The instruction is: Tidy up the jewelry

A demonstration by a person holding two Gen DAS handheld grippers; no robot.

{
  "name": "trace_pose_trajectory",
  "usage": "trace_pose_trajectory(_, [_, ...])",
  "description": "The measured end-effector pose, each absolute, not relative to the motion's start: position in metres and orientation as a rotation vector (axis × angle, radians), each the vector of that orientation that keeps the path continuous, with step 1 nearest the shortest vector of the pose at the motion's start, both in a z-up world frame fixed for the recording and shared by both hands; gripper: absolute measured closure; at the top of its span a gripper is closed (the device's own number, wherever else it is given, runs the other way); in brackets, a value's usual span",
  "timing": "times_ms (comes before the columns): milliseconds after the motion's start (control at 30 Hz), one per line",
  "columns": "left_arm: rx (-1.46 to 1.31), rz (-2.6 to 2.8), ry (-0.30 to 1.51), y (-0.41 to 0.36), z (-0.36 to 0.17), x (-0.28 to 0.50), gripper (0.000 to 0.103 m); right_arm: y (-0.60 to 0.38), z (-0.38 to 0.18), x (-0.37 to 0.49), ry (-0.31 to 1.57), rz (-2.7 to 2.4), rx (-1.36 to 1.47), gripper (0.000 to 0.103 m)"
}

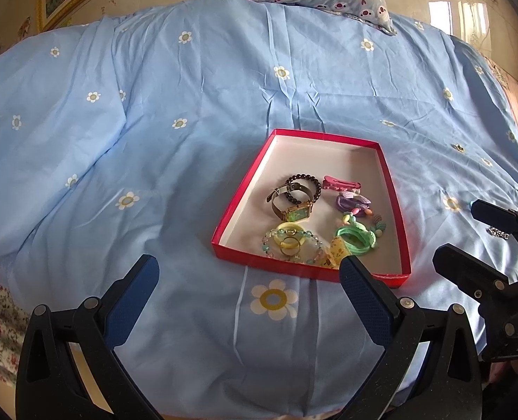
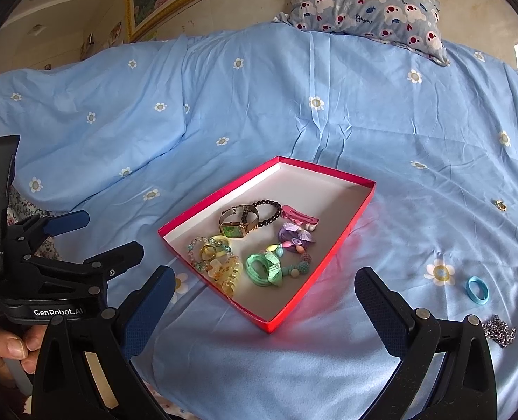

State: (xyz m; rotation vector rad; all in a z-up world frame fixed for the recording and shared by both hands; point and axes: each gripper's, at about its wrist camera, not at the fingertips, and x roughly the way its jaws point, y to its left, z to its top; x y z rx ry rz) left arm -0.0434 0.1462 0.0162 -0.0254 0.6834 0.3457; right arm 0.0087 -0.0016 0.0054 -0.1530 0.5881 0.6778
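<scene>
- Both sets of jaws stand wide apart and hold nothing: left gripper (image 1: 248, 276) and right gripper (image 2: 264, 288) hover over the blue flowered bedspread (image 1: 189, 105), each just short of the red tray.
- We log the red tray (image 2: 343, 241) mid-bed, white inside, most jewelry already in its near half: gold watch (image 2: 236, 229), black bead bracelet (image 2: 271, 214), pink hair clip (image 2: 299, 217), green ribbon tie (image 2: 264, 269), yellow claw clip (image 2: 229, 276).
- Loose items, well apart from the tray on the right: blue hair tie (image 2: 477, 289), silver chain (image 2: 499, 330), a small gold piece (image 2: 500, 205), too small to identify.
- Judgement: step in hand is fetching a loose item with the right gripper. We would take the blue hair tie first, one finger inside the loop, closing gently so no sheet gets pinched. The chain needs a pinch on its heap, low to the fabric.
- View difference: the right wrist camera shows all three strays; the left wrist camera shows only a glint of the chain between the right gripper's fingers. The yellow claw clip reads clearly only from the right wrist.
</scene>
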Motion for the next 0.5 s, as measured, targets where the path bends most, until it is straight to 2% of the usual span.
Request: trace_pose_trajectory(500, [-0.028, 0.343, 0.690, 0.1475, 0.0149, -0.0378, 0.000, -0.0018, 0.0021, 0.0150, 0.603, 0.680, -0.148, 0.000])
